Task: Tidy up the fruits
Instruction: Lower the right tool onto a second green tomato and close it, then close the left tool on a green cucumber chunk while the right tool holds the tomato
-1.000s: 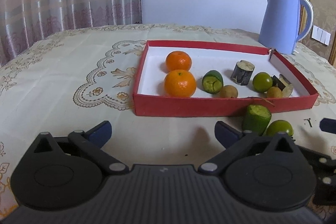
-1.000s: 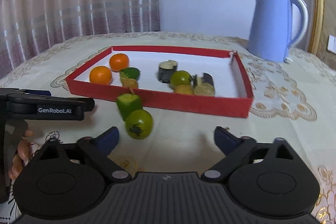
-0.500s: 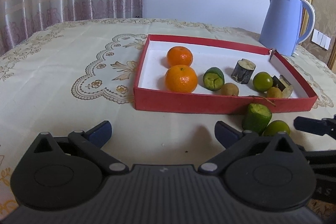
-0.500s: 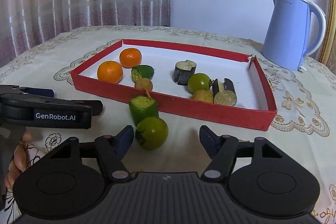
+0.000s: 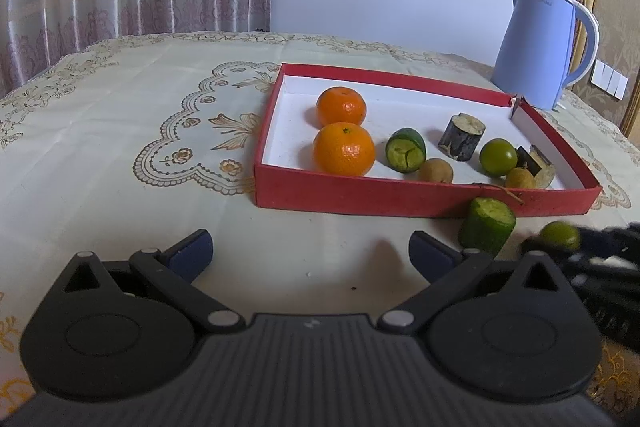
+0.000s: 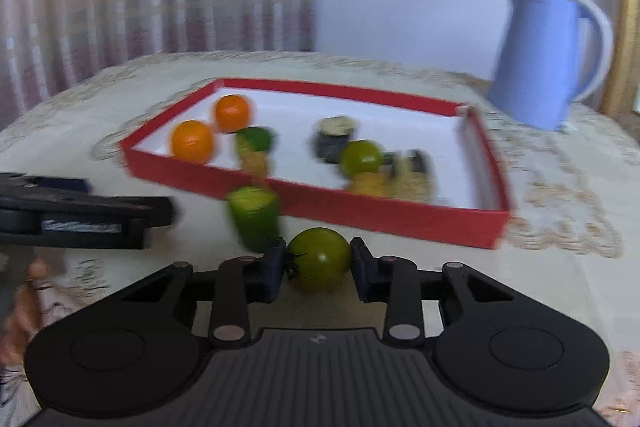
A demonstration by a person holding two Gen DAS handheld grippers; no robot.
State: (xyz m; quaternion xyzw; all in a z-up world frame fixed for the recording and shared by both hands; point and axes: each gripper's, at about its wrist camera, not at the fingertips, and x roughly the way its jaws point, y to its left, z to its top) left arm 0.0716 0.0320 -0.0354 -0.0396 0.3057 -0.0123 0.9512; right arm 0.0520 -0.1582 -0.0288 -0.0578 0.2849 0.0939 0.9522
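Crowding green tomato (image 6: 319, 259), cucumber stub (image 6: 253, 217), red tray (image 6: 384, 213)

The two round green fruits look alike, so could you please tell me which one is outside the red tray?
The green fruit between the pads of the right tool, whose jaws are closing on it; it sits in front of the red tray. The other green fruit lies inside.

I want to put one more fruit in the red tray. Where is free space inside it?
Free: the white floor along the far wall of the red tray, behind the oranges. Crowded: the near side, where cucumber piece, green tomato and small brown fruits cluster.
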